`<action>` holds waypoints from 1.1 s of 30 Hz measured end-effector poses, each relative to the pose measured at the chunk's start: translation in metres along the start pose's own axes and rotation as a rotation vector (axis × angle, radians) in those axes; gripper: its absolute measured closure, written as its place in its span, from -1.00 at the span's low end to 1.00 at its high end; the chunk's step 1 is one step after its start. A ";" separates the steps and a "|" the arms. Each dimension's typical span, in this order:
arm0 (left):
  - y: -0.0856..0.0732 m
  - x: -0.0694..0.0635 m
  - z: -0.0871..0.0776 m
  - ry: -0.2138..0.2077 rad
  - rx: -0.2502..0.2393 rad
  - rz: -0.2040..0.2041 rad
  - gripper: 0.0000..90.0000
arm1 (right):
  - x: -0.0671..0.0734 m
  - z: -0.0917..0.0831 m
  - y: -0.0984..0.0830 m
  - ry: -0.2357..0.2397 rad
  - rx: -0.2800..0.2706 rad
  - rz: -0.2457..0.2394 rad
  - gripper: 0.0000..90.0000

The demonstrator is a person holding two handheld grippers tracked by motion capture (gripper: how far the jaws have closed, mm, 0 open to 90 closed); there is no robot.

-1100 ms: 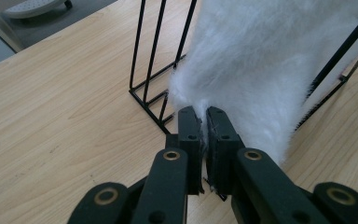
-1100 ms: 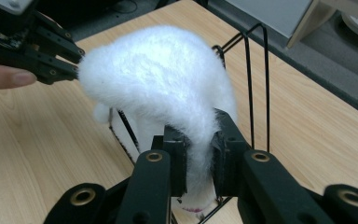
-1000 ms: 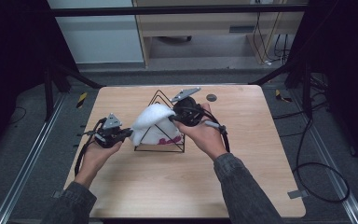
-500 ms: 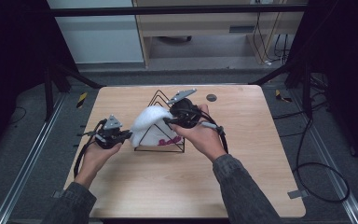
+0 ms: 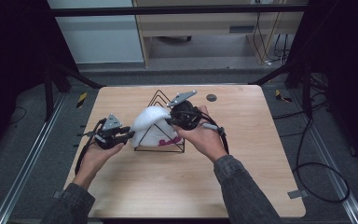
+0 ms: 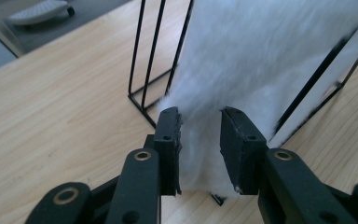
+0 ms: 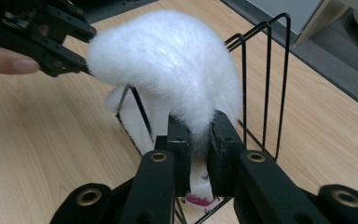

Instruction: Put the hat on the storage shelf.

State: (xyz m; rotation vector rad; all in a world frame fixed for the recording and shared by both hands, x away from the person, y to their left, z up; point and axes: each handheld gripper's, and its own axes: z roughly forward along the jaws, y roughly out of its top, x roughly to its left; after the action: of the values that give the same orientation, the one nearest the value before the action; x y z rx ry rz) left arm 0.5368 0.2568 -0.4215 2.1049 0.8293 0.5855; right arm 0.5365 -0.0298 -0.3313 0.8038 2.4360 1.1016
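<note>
Lab recording bay: wooden table (image 5: 242, 154) inside dark metal frame (image 5: 177, 10), floor rails (image 5: 25, 168), loose cables (image 5: 317, 172), plain cabinets (image 5: 98, 32) behind.

White fluffy fabric item (image 5: 153, 125), pink marking at lower edge, draped over black triangular wire rack (image 5: 160, 145), centre of the frame.

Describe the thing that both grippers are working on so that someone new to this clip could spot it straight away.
On the light wooden table, near its far middle, stands a black wire rack with a triangular outline. Draped over and through it is a white fluffy fabric piece with a pink mark near its lower edge. It is the table's one soft, furry item; the right gripper pinches it, and the left gripper's jaws straddle its other end.
</note>
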 end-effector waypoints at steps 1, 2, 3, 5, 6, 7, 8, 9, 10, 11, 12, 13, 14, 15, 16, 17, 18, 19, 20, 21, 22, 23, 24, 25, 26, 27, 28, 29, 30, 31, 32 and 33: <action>0.002 0.000 -0.001 -0.003 -0.007 0.000 0.49 | -0.001 0.001 0.000 -0.004 0.000 -0.002 0.83; 0.003 -0.001 -0.002 -0.003 -0.007 0.005 0.49 | -0.002 0.001 0.001 -0.006 0.004 0.000 0.83; 0.005 -0.001 -0.002 -0.005 -0.016 0.006 0.49 | -0.003 0.001 0.001 -0.011 0.006 0.000 0.84; 0.009 -0.001 -0.003 -0.009 -0.021 0.008 0.47 | -0.004 0.002 0.001 -0.013 0.007 0.005 0.85; 0.012 -0.001 -0.004 -0.009 -0.025 0.011 0.46 | -0.004 0.002 0.002 -0.015 0.010 0.001 0.85; 0.015 -0.002 -0.005 -0.011 -0.031 0.017 0.46 | -0.005 0.001 0.002 -0.012 0.009 0.001 0.85; 0.017 -0.003 -0.005 -0.014 -0.035 0.022 0.47 | -0.005 0.000 0.003 -0.010 0.008 0.003 0.86; 0.020 -0.004 -0.005 -0.015 -0.037 0.027 0.47 | -0.005 -0.001 0.003 -0.011 0.008 0.003 0.86; 0.022 -0.004 -0.006 -0.013 -0.033 0.038 0.48 | -0.005 -0.001 0.004 -0.012 0.007 -0.002 0.86; 0.024 -0.005 -0.007 -0.018 -0.035 0.041 0.51 | -0.005 -0.002 0.005 -0.011 0.007 -0.004 0.86; 0.025 -0.005 -0.007 -0.019 -0.030 0.046 0.53 | -0.004 -0.003 0.006 -0.010 0.004 -0.003 0.86; 0.027 -0.006 -0.008 -0.019 -0.030 0.049 0.63 | -0.004 -0.003 0.006 -0.011 0.005 -0.004 0.86; 0.028 -0.006 -0.008 -0.024 -0.032 0.046 0.63 | -0.004 -0.003 0.006 -0.011 0.005 -0.007 0.86; 0.030 -0.006 -0.007 -0.025 -0.023 0.044 0.70 | -0.004 -0.003 0.007 -0.012 0.004 -0.008 0.86; 0.031 -0.006 -0.007 -0.023 -0.018 0.042 0.76 | -0.004 -0.003 0.007 -0.013 0.002 -0.007 0.86; 0.032 -0.006 -0.007 -0.027 -0.013 0.039 0.81 | -0.004 -0.003 0.007 -0.012 0.003 -0.008 0.86; 0.034 -0.006 -0.007 -0.024 -0.005 0.043 0.84 | -0.004 -0.003 0.007 -0.013 0.002 -0.008 0.86; 0.035 -0.007 -0.007 -0.021 -0.011 0.038 0.85 | -0.004 -0.003 0.007 -0.015 0.004 -0.009 0.86; 0.036 -0.007 -0.008 -0.019 -0.015 0.035 0.86 | -0.005 -0.004 0.007 -0.017 0.006 -0.009 0.87; 0.037 -0.007 -0.010 -0.016 -0.020 0.033 0.87 | -0.005 -0.005 0.007 -0.021 0.007 -0.010 0.87; 0.038 -0.007 -0.012 -0.015 -0.031 0.027 0.87 | -0.007 -0.007 0.007 -0.025 0.006 -0.009 0.87; 0.039 -0.007 -0.014 -0.018 -0.046 0.017 0.87 | -0.008 -0.008 0.007 -0.031 0.005 -0.010 0.87; 0.039 -0.007 -0.015 -0.021 -0.057 0.011 0.87 | -0.009 -0.011 0.007 -0.034 0.002 -0.010 0.87; 0.040 -0.007 -0.017 -0.021 -0.068 0.006 0.87 | -0.010 -0.013 0.008 -0.036 -0.003 -0.009 0.87; 0.041 -0.006 -0.019 -0.022 -0.077 0.000 0.87 | -0.012 -0.015 0.008 -0.041 -0.007 -0.009 0.87; 0.042 -0.006 -0.021 -0.026 -0.087 -0.009 0.87 | -0.013 -0.018 0.009 -0.043 -0.010 -0.006 0.87; 0.044 -0.005 -0.022 -0.026 -0.096 -0.013 0.87 | -0.014 -0.020 0.009 -0.045 -0.012 -0.005 0.87; 0.045 -0.005 -0.023 -0.026 -0.106 -0.022 0.87 | -0.014 -0.023 0.009 -0.048 -0.015 -0.004 0.87; 0.046 -0.004 -0.024 -0.029 -0.116 -0.028 0.87 | -0.015 -0.025 0.009 -0.052 -0.022 -0.004 0.87; 0.047 -0.004 -0.024 -0.029 -0.118 -0.029 0.87 | -0.015 -0.026 0.009 -0.053 -0.028 -0.001 0.87; 0.048 -0.004 -0.025 -0.026 -0.116 -0.025 0.87 | -0.015 -0.028 0.009 -0.055 -0.034 0.001 0.87; 0.049 -0.003 -0.025 -0.022 -0.118 -0.024 0.87 | -0.016 -0.029 0.010 -0.057 -0.038 0.000 0.87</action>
State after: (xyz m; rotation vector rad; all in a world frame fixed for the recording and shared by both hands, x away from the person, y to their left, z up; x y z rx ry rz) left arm 0.5362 0.2434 -0.3677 1.9881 0.7877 0.5830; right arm 0.5374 -0.0508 -0.3042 0.8124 2.3611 1.1066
